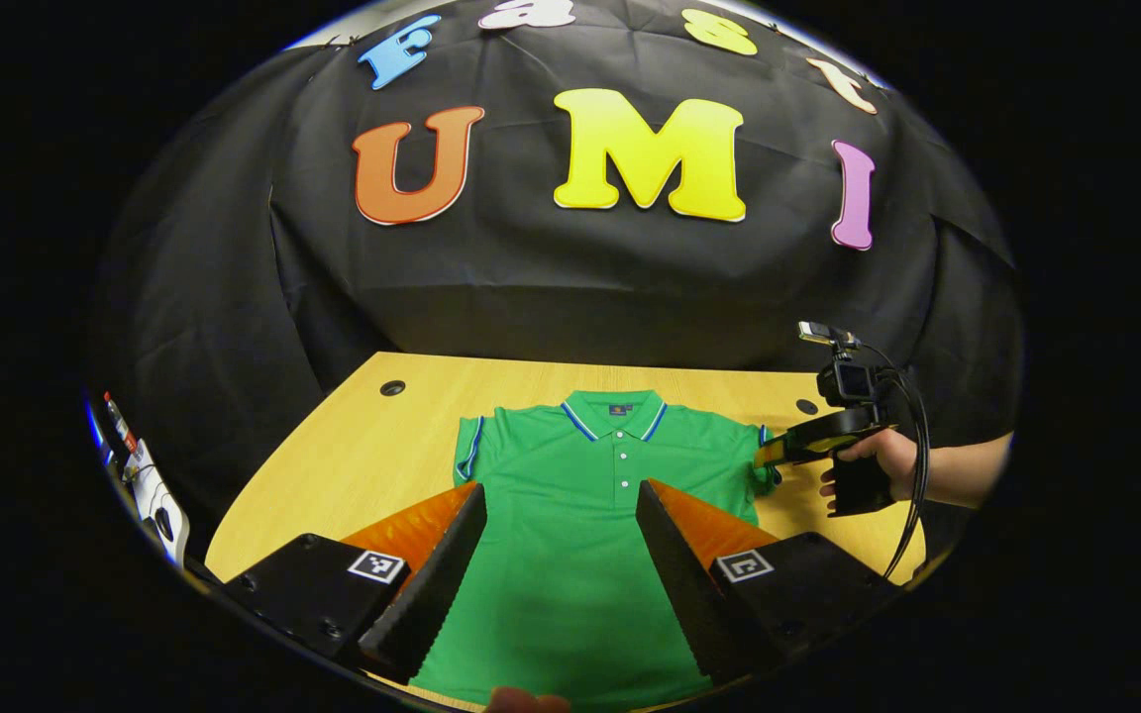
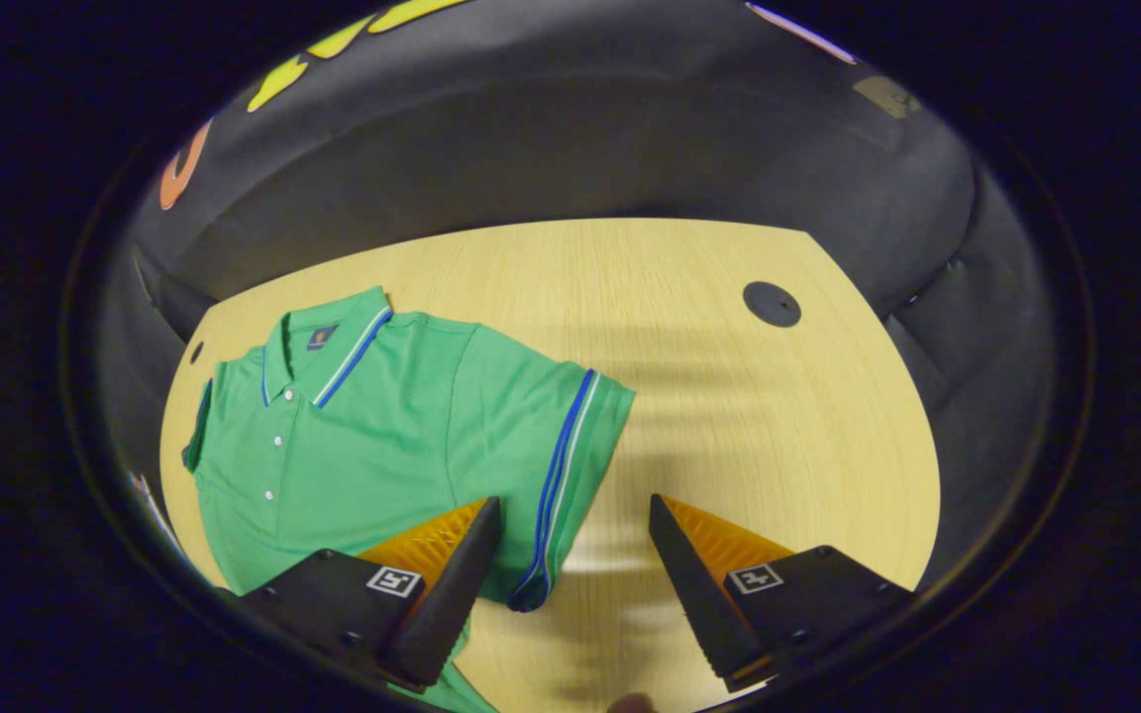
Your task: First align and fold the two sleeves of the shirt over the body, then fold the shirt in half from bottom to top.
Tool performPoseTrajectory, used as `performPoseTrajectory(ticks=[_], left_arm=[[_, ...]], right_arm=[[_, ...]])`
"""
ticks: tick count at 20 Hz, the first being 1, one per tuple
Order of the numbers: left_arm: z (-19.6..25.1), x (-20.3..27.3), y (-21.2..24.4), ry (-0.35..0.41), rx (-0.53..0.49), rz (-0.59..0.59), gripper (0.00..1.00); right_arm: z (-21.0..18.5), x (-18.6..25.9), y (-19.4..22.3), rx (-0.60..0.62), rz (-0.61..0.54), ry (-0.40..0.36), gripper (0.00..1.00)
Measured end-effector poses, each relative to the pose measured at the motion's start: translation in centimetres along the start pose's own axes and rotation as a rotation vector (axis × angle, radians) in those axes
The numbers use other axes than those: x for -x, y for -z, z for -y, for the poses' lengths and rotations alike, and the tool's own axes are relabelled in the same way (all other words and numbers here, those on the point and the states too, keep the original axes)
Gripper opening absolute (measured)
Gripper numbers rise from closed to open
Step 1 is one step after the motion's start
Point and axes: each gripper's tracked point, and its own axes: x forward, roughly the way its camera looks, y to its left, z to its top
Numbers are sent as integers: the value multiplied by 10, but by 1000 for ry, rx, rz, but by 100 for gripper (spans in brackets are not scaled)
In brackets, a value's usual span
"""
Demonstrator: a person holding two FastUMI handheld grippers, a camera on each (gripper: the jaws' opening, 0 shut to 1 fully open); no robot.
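green polo shirt (image 1: 570, 495) lies flat on the table (image 2: 729, 396), collar away from the person, nothing folded yet. right gripper (image 2: 570, 555) has its fingers wide apart, empty, straddling the striped sleeve cuff (image 2: 556, 475), so it's nearest. left gripper (image 1: 561, 540) hangs above the body, also spread, empty.

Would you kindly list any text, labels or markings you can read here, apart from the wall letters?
No readable words.
Shirt collar label: too small to read.
Square coded markers on the left tongs and on the right tongs: patterns, not text.
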Motion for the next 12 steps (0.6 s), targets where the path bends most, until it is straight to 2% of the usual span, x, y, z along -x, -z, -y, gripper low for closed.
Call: performPoseTrajectory(ticks=[2, 4, 7, 8, 9, 11, 12], left_arm=[[4, -1, 2, 6, -1, -9, 98], [6, -1, 3, 9, -4, -13, 98], [9, -3, 4, 17, -11, -25, 98], [10, -1, 6, 20, -11, -30, 98], [11, -1, 7, 22, -11, -35, 98], [11, 0, 10, 24, -15, -41, 98], [11, 1, 12, 26, -19, -46, 98]], right_arm=[[1, 1, 2, 2, -22, 6, 75], [0, -3, 5, 12, -19, 5, 72], [5, -1, 3, 31, -26, 6, 29], [6, -3, 2, 29, -25, 7, 34], [11, -16, 5, 12, -12, 13, 29], [11, -4, -2, -62, -19, 1, 7], [13, -3, -1, -82, -24, -10, 7]])
